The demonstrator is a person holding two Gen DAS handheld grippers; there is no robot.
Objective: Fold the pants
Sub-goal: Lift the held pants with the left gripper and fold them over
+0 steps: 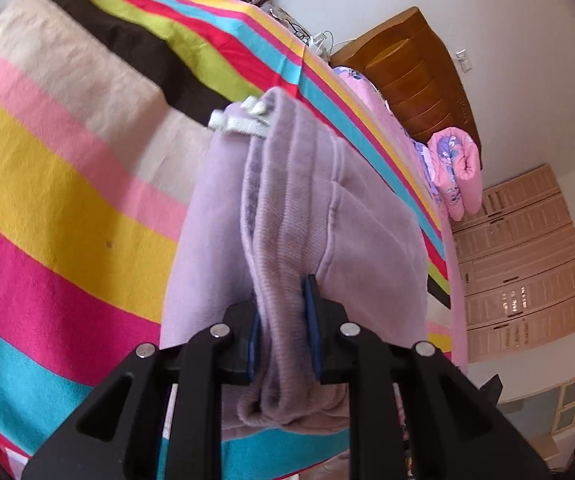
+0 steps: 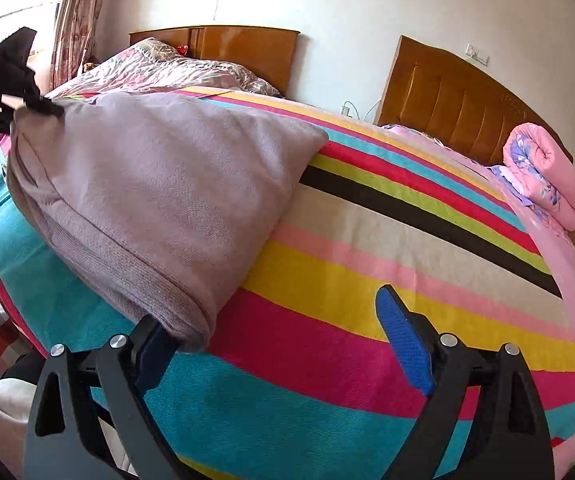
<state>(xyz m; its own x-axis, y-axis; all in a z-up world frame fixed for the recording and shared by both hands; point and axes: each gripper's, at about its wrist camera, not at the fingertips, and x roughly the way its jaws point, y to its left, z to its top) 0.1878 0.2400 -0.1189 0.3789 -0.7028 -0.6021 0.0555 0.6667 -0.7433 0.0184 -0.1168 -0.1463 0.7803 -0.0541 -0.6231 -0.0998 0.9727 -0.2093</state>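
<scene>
Lilac sweatpants lie folded over on a striped bedspread. My left gripper is shut on the ribbed cuff end of the pants, lifting that edge; a white drawstring shows at the far end. In the right wrist view the pants spread across the left of the bedspread, and the left gripper shows dark at their far corner. My right gripper is open; its left finger touches the near corner of the pants, the right blue pad is over bare bedspread.
A rolled pink floral quilt lies at the bed's far right by a wooden headboard. A second bed with a patterned cover is behind. Cream wardrobe doors stand beyond the bed edge.
</scene>
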